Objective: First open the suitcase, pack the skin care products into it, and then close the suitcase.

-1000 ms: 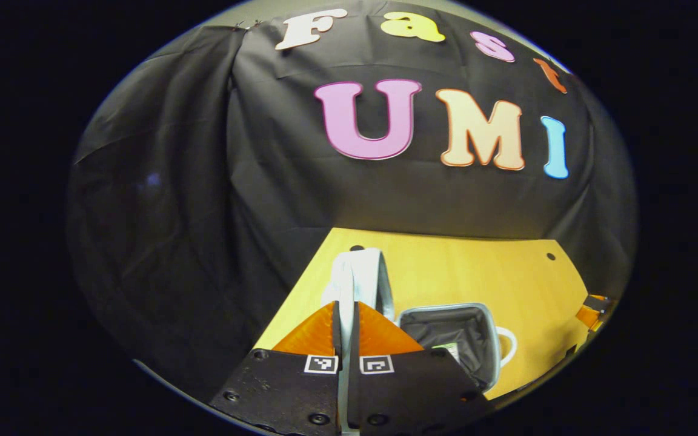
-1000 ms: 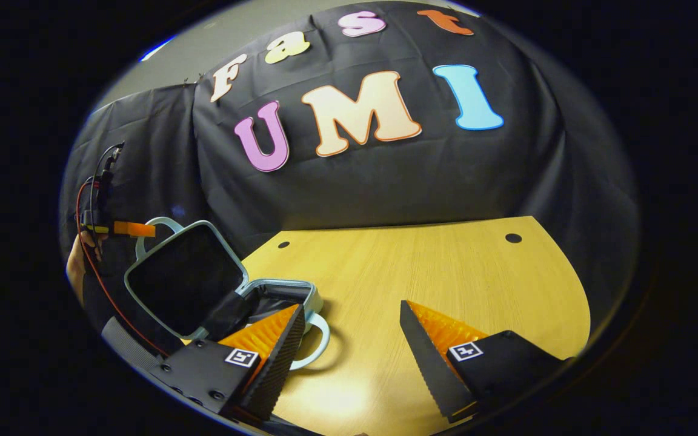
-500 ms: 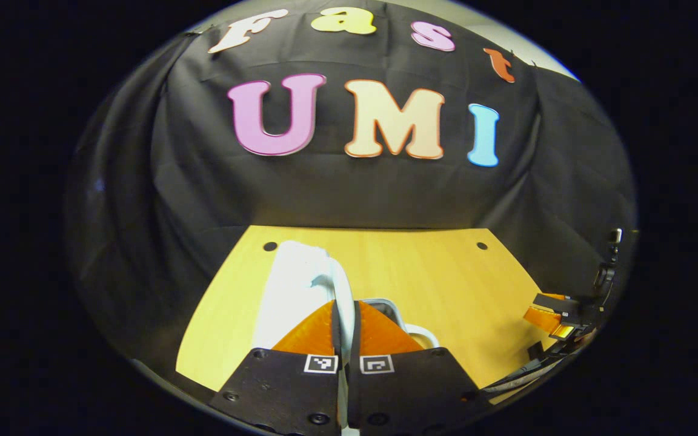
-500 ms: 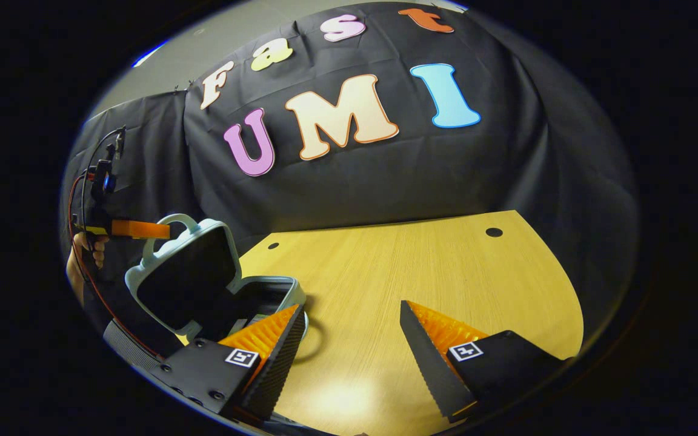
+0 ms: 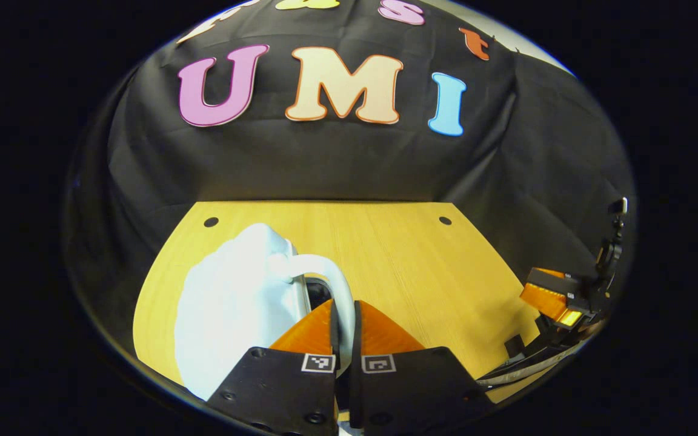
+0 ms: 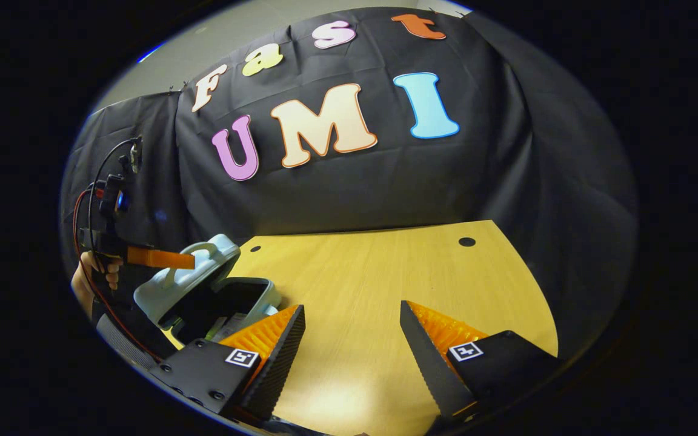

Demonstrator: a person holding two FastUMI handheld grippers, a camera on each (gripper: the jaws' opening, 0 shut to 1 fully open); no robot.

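Observation:
In the left gripper view, the pale blue suitcase lid [image 5: 234, 309] tilts over the case with its outer shell facing me. Its white loop handle [image 5: 325, 272] runs down between the fingers of my left gripper [image 5: 344, 315], which is shut on it. In the right gripper view the lid [image 6: 185, 284] hangs half-lowered over the base [image 6: 261, 289], held by the left gripper [image 6: 161, 257] and a hand [image 6: 97, 269]. Skin care packets [image 6: 228, 327] lie inside the dark lining. My right gripper [image 6: 352, 307] stands open above the table, to the right of the case, holding nothing.
The yellow wooden table [image 6: 385, 272] stretches back to the black cloth wall, with a small round hole [image 6: 466, 241] near its far right corner. The right gripper [image 5: 552, 297] and its cables sit at the table's right edge in the left gripper view.
The left gripper has swung the lid by its handle from nearly upright down towards the base. The right gripper has stayed open in about the same place.

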